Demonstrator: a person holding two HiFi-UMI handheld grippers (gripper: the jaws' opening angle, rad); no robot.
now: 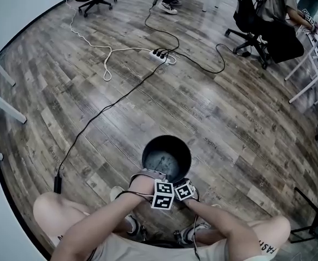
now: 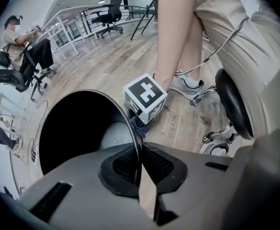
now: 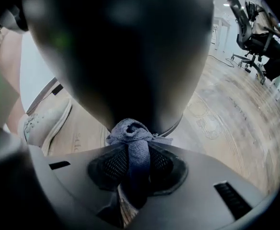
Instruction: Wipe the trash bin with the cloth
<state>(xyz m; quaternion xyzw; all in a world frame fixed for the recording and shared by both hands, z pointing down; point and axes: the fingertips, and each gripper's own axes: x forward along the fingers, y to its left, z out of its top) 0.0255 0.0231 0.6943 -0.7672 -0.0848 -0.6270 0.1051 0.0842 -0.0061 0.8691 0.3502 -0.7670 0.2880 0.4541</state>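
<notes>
The round black trash bin (image 1: 164, 156) looks smooth and faintly glossy, the bunched grey-blue cloth (image 3: 130, 138) coarsely woven, the grey-brown plank floor (image 1: 213, 107) wood-grained with sheen.

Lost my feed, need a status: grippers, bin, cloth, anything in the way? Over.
Left gripper shut on trash bin rim. Right gripper shut on cloth, cloth against bin's outer wall. Power strip well clear; nothing in the way.

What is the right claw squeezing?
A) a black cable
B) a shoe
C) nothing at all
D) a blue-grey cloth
D: the right gripper view shows the right claw shut on a bunched blue-grey cloth, held up against the dark trash bin.
</notes>
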